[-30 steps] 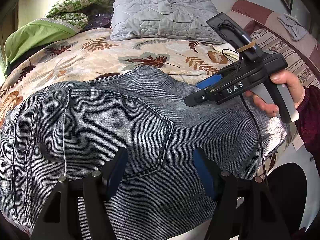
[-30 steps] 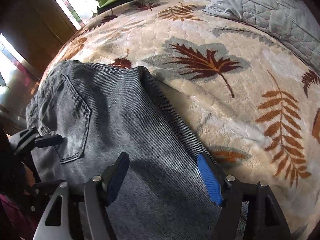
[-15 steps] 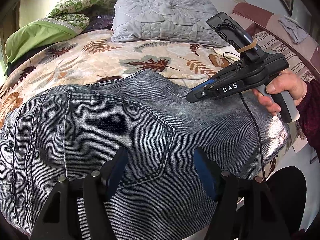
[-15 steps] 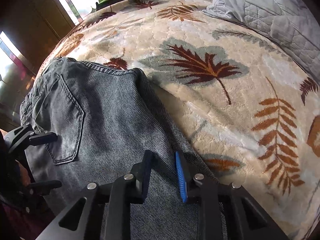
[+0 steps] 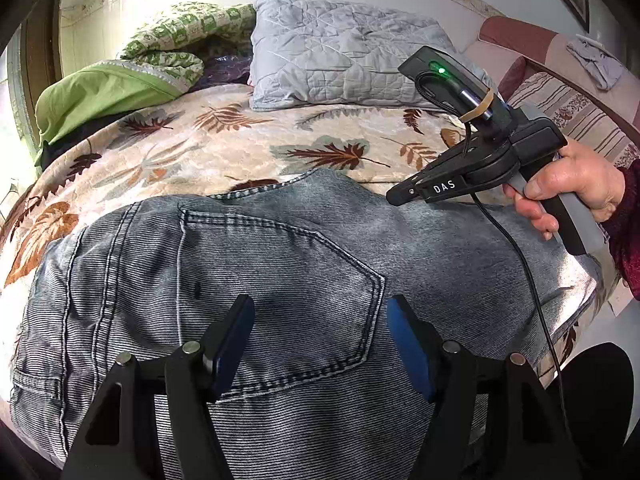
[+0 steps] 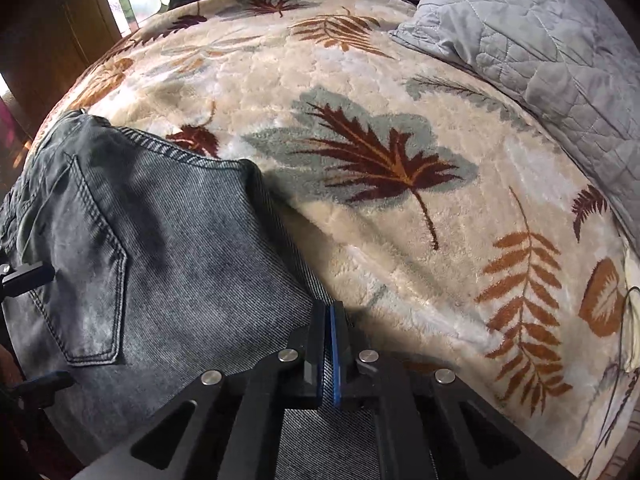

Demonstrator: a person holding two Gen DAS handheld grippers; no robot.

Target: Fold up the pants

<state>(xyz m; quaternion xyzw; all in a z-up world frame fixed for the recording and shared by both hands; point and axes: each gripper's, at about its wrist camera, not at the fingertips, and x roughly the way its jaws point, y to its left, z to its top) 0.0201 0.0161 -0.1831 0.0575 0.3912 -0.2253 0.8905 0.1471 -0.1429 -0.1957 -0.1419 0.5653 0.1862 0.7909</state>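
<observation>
Grey-blue denim pants lie spread on the bed, seat side up, back pocket showing. My left gripper hovers open just above the pocket with nothing between its blue pads. In the right wrist view the pants fill the lower left, and my right gripper is shut on their far side edge, a strip of denim pinched between the pads. The left wrist view shows that same right gripper held by a hand, nose down on the pants' right part.
The bed has a cream blanket with leaf print. A grey quilted pillow and green bedding lie at the head. A striped sofa stands to the right. The right gripper's black cable trails over the pants.
The right gripper's jaws have gone from wide apart to shut, pinching the pants' edge. The left gripper has tipped up slightly and stays open.
</observation>
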